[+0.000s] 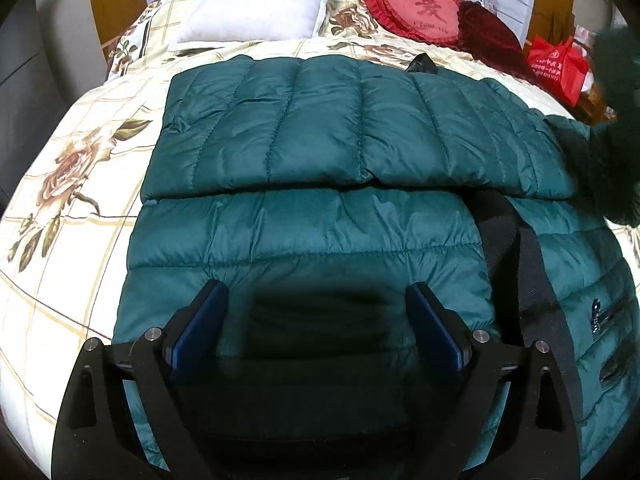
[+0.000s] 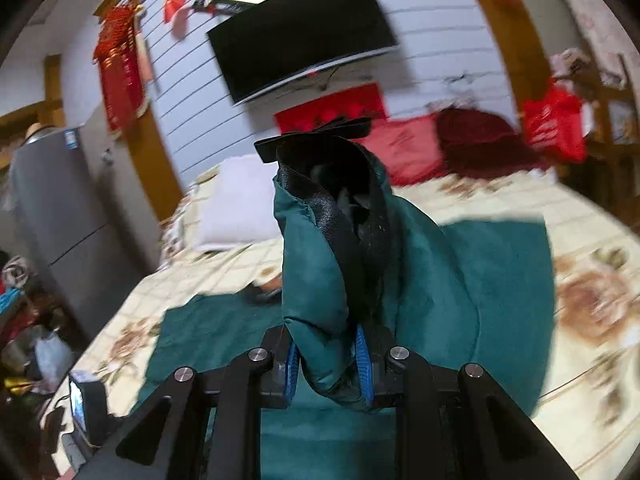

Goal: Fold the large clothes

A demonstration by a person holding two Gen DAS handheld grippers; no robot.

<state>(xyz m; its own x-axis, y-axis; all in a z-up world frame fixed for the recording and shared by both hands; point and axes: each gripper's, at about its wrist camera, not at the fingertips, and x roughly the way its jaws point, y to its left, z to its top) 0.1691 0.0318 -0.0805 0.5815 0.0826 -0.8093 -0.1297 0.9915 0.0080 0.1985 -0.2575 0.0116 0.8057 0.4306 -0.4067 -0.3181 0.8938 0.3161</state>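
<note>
A large teal quilted puffer jacket (image 1: 312, 152) lies on the bed, one part folded over its upper half. A black strap (image 1: 516, 256) crosses its right side near a zip pocket (image 1: 604, 312). My left gripper (image 1: 316, 296) is open and empty, hovering just above the jacket's near part. My right gripper (image 2: 326, 356) is shut on a bunched piece of the teal jacket (image 2: 316, 280) with black lining (image 2: 344, 208) and holds it up above the bed. The rest of the jacket (image 2: 500, 280) hangs down onto the bed below it.
The bed (image 1: 60, 240) has a cream floral cover. A white pillow (image 1: 260, 0) and red heart cushion (image 1: 424, 12) lie at its head. A red bag (image 1: 556, 66) sits at the right. A wall TV (image 2: 300, 32) and grey fridge (image 2: 52, 208) show in the right wrist view.
</note>
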